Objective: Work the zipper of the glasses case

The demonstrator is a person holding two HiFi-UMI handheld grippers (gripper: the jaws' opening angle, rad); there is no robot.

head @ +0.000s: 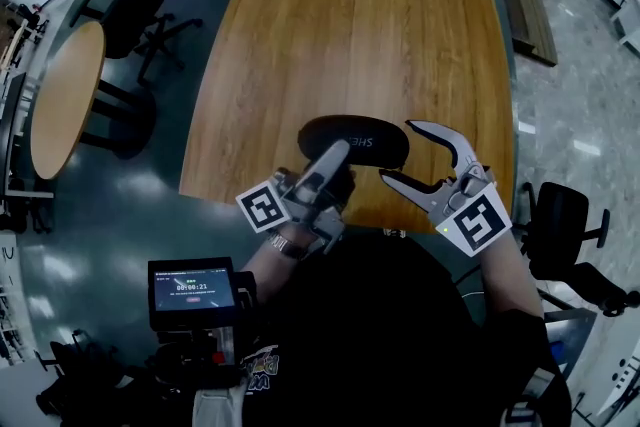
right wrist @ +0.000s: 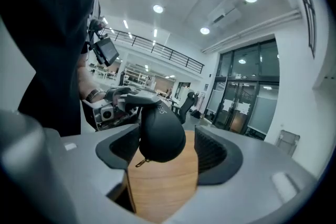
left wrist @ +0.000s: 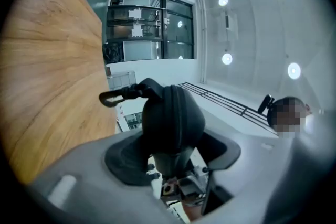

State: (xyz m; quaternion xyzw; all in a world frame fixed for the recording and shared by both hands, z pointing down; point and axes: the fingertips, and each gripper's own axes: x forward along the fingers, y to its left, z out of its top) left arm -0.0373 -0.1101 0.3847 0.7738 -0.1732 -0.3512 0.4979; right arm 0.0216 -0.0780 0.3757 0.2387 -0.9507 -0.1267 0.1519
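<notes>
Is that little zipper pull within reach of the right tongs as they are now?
Probably yes: the right tongs stand open around the glasses case end, its zipper pull hanging free between them.

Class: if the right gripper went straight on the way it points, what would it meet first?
Probably the glasses case: its end with the zipper pull sits between the right gripper's open jaws.

Head cam overhead, facing down; L/R cams share case [head: 355, 140] close-up.

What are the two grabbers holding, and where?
The left gripper clamps the black glasses case by its left end. The right gripper holds nothing: its jaws stand open around the case's other end.
</notes>
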